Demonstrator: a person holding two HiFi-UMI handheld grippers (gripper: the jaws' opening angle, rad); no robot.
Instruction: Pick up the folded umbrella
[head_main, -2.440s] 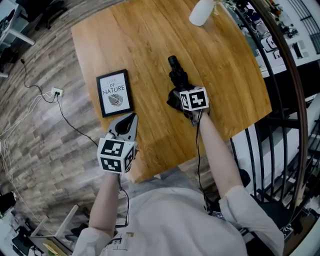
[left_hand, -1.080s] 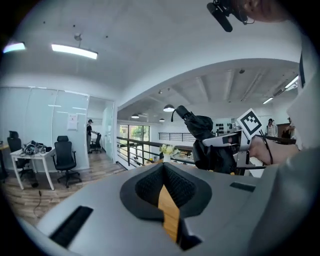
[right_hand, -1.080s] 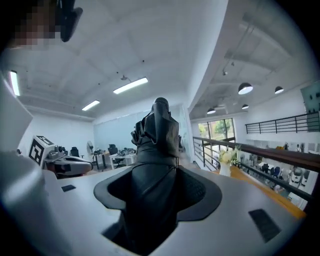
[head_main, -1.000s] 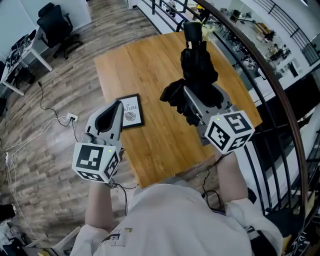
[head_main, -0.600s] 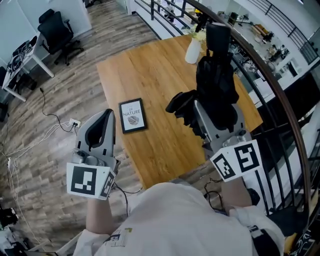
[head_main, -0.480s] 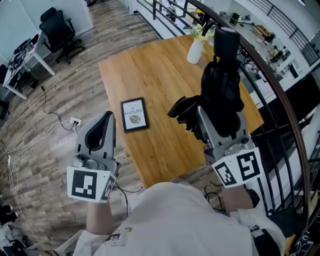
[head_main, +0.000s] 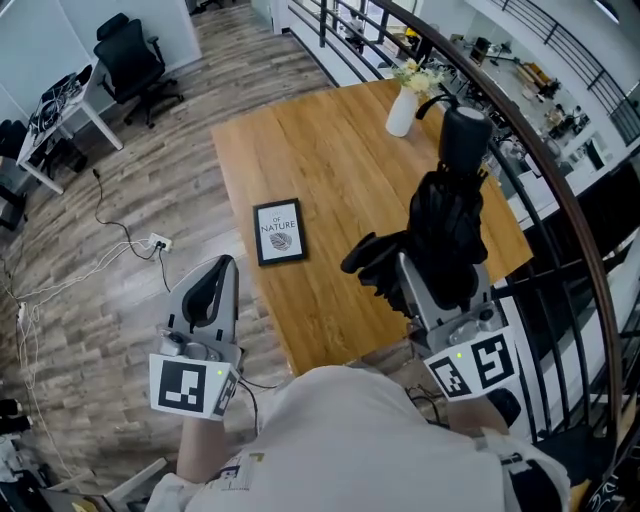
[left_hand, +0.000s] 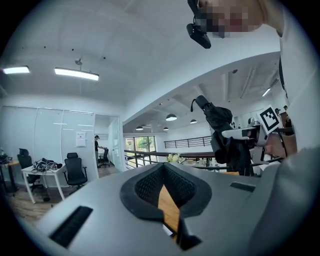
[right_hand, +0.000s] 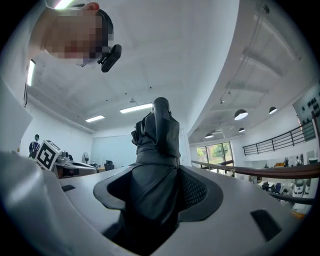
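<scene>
Only the right gripper view shows jaws clamping the umbrella (right_hand: 155, 165).

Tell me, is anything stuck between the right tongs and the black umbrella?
No, nothing is in the way. The right tongs are shut right on the umbrella, squeezing its folded cloth, and they hold it up above the table.

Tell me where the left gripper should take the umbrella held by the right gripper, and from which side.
Take the handle, the thick round end of the umbrella sticking out clear beyond the right gripper, which clamps the soft folded canopy. Open the left gripper and bring it in from its own side, jaws across the handle: likely firmer than loose fabric.
</scene>
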